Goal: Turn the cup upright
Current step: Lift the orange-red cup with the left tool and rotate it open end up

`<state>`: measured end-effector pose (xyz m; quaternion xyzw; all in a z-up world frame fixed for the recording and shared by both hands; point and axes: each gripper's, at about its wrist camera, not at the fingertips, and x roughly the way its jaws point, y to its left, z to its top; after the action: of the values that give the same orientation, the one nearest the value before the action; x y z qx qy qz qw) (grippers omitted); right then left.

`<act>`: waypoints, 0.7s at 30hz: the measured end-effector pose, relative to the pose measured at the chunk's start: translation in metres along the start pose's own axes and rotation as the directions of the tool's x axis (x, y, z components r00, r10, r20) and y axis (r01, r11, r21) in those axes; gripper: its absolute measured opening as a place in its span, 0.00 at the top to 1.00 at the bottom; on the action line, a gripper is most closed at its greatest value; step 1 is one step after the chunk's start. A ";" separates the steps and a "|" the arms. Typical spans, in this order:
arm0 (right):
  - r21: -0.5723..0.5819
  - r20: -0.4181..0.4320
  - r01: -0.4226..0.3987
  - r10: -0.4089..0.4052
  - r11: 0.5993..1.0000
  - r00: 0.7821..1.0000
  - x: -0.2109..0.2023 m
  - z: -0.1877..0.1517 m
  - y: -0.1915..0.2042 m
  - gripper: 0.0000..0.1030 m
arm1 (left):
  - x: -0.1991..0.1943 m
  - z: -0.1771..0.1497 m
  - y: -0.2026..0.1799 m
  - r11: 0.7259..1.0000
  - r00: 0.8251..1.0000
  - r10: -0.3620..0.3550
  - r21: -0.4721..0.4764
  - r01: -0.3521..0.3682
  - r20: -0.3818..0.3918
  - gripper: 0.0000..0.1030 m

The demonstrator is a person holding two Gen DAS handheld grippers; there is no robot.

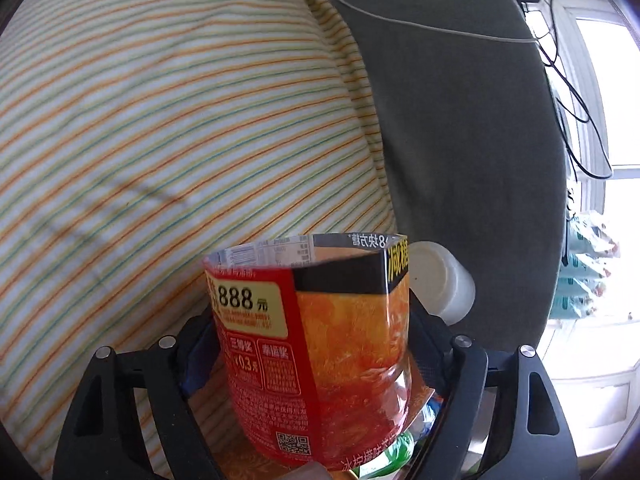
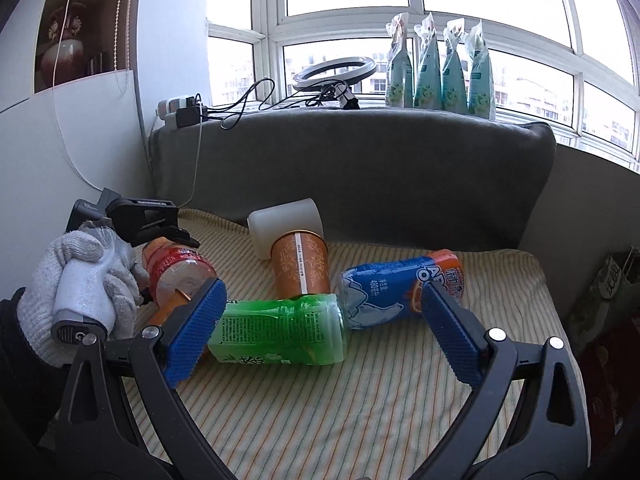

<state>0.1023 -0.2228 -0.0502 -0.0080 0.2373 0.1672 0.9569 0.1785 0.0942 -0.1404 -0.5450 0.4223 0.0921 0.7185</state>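
Note:
My left gripper (image 1: 316, 364) is shut on a cut-off clear bottle cup with a red and orange label (image 1: 320, 344), held with its open rim pointing away. The right wrist view shows the same cup (image 2: 176, 276) in the left gripper (image 2: 160, 236), low at the left over the striped cushion (image 2: 360, 400). My right gripper (image 2: 324, 332) is open and empty, above a green cup (image 2: 280, 330) lying on its side. A blue cup (image 2: 396, 292) and a white cup (image 2: 286, 224) also lie on their sides. A copper cup (image 2: 302, 268) stands upside down.
A grey backrest (image 2: 360, 176) runs behind the cushion. The windowsill holds cables, a ring light (image 2: 334, 74) and several green pouches (image 2: 440, 76). A gloved hand (image 2: 84, 280) grips the left tool. The white cup (image 1: 440, 280) shows behind the held cup in the left wrist view.

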 end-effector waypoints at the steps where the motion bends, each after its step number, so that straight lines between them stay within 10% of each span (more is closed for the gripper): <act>1: 0.005 -0.004 0.006 -0.006 1.000 1.000 0.000 -0.001 -0.003 0.03 | -0.001 0.000 0.001 1.000 1.000 -0.003 0.005 0.003 0.000 0.21; 21: 0.054 0.019 0.027 -0.028 0.998 0.999 -0.018 -0.006 -0.013 0.03 | -0.082 0.010 0.009 0.991 0.998 -0.055 0.120 0.051 0.028 0.22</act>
<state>0.0885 -0.2413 -0.0483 0.0159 0.2321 0.1475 0.9613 0.1266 0.1330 -0.0882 -0.5105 0.4011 0.0558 0.7585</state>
